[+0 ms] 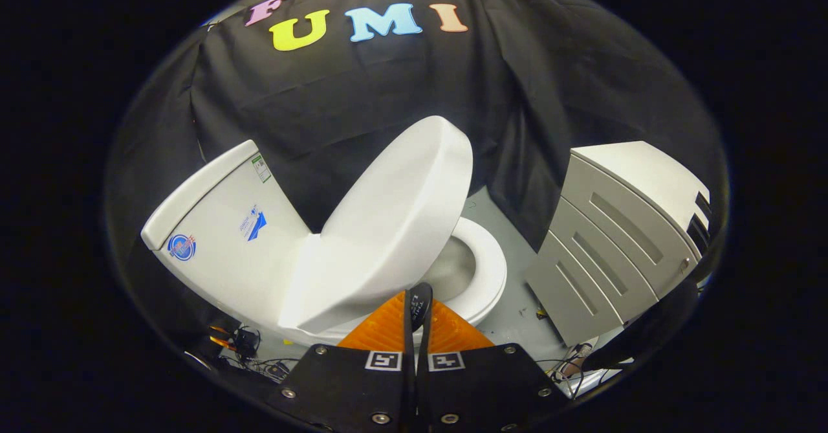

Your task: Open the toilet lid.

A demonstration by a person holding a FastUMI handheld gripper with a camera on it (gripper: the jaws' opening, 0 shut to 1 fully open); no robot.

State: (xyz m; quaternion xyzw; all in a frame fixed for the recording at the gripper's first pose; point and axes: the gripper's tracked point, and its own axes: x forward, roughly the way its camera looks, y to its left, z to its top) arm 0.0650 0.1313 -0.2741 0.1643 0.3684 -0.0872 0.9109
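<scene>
Nearest the camera, the gripper (417, 316) points forward and slightly down at the toilet (272, 271), its jaws clenched together with nothing between them. Just ahead of the fingertips, the white toilet lid (388, 226) stands partly raised, tilted back toward the tank (220, 219) but not resting on it. Its lower edge lies just left of the jaws. Beyond them the seat ring (488, 271) and bowl lie uncovered. A grey cabinet (614, 239) stands to the right, with bare floor (517, 297) between it and the toilet.
</scene>
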